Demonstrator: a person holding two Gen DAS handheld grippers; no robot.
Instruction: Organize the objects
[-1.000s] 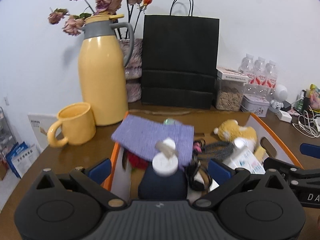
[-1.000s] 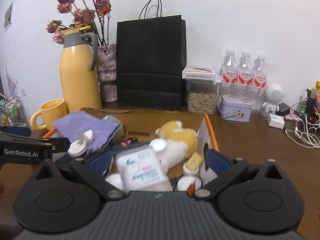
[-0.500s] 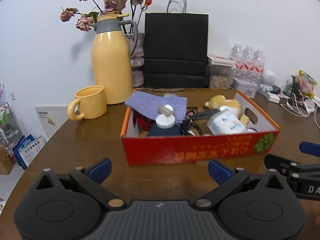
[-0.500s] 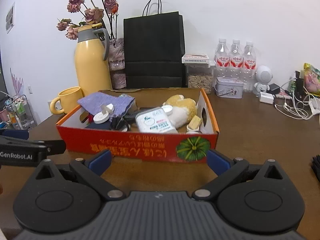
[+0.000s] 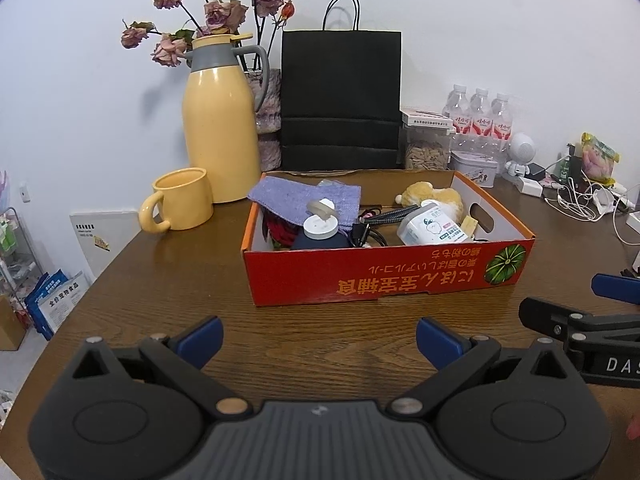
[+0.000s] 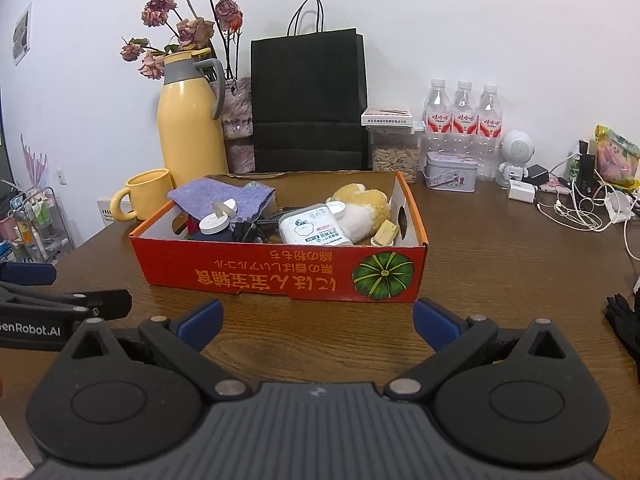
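1. The red box (image 5: 384,276) stands on the brown desk (image 5: 168,296), a little far from both grippers, and many small things already lie inside it. From this I judge that the collecting part of the task is mostly done.
2. Inside the box, at the far left, there is a purple cloth (image 5: 304,196). Near it stands a dark bottle with a white cap (image 5: 320,228), and black cables (image 5: 372,232) lie in the middle.
3. At the right side of the box lie a white pack of wipes (image 5: 430,228) and a yellow plush toy (image 5: 432,196), touching each other.
4. What is left is not sure. On the near part of the desk, between the grippers and the box, I see no loose thing. At the far right of the desk white cables (image 6: 580,212) and a charger (image 6: 520,192) lie untidy, and something black (image 6: 624,320) lies at the right edge; maybe these must still be sorted, but I cannot tell.
5. The yellow jug (image 5: 218,120), the yellow cup (image 5: 180,200) and the black bag (image 5: 340,100) stand behind the box, outside it.
6. The left gripper (image 5: 318,334) is spread wide and empty; it touches nothing and hangs over the bare desk.
7. The right gripper (image 6: 318,318) is also spread wide, holds nothing, and points at the near wall of the box.
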